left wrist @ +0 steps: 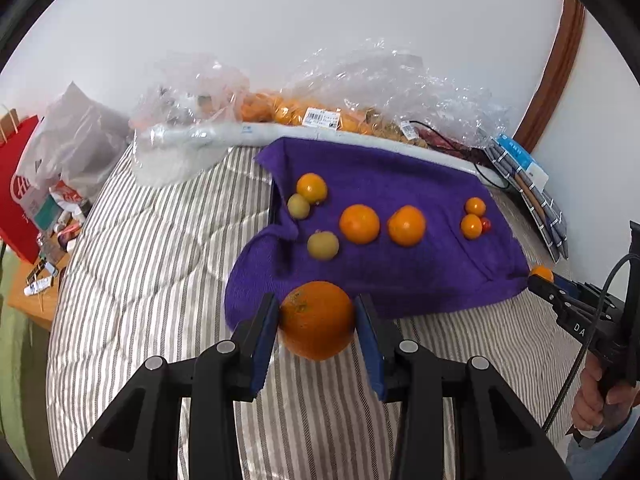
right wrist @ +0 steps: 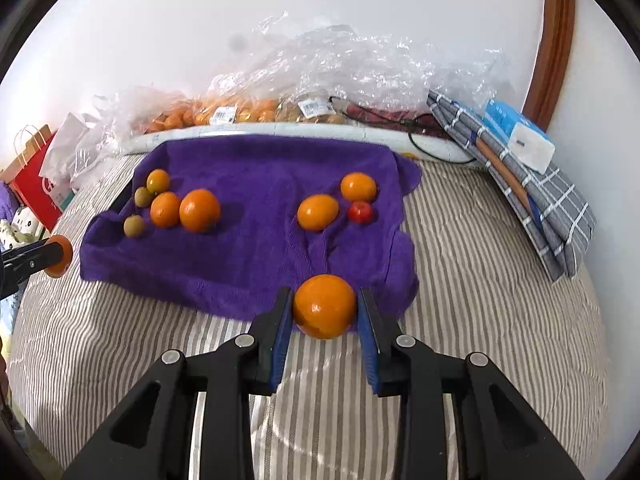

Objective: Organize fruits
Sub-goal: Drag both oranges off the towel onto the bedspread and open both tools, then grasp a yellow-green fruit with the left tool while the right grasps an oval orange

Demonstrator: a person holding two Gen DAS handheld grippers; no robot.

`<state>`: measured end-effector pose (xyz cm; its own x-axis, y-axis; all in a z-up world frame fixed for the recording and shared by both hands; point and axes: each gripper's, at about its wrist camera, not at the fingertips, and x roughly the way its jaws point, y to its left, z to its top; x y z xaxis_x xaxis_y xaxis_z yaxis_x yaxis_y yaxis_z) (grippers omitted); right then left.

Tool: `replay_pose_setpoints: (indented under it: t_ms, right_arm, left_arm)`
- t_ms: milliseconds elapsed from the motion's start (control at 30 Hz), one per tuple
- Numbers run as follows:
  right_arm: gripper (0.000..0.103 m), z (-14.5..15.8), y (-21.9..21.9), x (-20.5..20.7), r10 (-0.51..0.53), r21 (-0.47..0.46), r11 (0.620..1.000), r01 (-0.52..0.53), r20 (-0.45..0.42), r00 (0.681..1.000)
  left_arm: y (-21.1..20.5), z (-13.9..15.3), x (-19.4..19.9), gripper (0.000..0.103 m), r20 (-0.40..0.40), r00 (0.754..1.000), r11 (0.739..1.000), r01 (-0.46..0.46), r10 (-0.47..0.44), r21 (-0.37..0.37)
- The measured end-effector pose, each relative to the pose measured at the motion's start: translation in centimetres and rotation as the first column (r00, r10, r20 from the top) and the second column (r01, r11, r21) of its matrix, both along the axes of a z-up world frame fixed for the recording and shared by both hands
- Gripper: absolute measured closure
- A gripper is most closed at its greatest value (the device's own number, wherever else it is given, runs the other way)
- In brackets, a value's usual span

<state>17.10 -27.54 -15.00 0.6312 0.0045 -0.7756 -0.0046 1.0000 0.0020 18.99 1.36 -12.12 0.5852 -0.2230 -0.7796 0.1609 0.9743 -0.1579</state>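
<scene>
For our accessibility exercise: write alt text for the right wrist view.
The right tongs grip an orange above a striped bedcover, at the near edge of a purple towel. On the towel lie two clusters of oranges and smaller fruits, with plastic bags behind.

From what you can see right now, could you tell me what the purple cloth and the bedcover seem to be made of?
Purple cloth: apparently terry or microfibre towelling, matte, with a fuzzy ribbed nap and soft folds. Bedcover: likely quilted woven cotton, matte, striped, with stitched puffed panels.
</scene>
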Motion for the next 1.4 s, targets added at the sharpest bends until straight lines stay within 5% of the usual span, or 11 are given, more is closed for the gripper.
replay_pose_setpoints:
  t_ms: [467,1067,1400]
  right_arm:
    - [0.072,-4.4,1.3,-0.4,0.016,0.018,1.0,-0.015,-0.068,0.998]
    - [0.071,-5.7,2.2,1.2,0.016,0.006,1.0,-0.016,-0.092,0.996]
    - [0.045,-3.4,2.7,0.1,0.058,-0.007,0.998,-0.058,-0.051,0.997]
  left_arm:
    - [-0.2,-4.9,0.4,0.066,-0.083,0.997,1.0,0.004,-0.003,0.014]
    - [-0.9,-5.1,1.9,0.064,-0.06,0.998,0.999,0.032,-0.03,0.031]
    - [-0.7,-4.5,1.9,0.044,-0.058,0.998,0.998,0.02,-0.017,0.052]
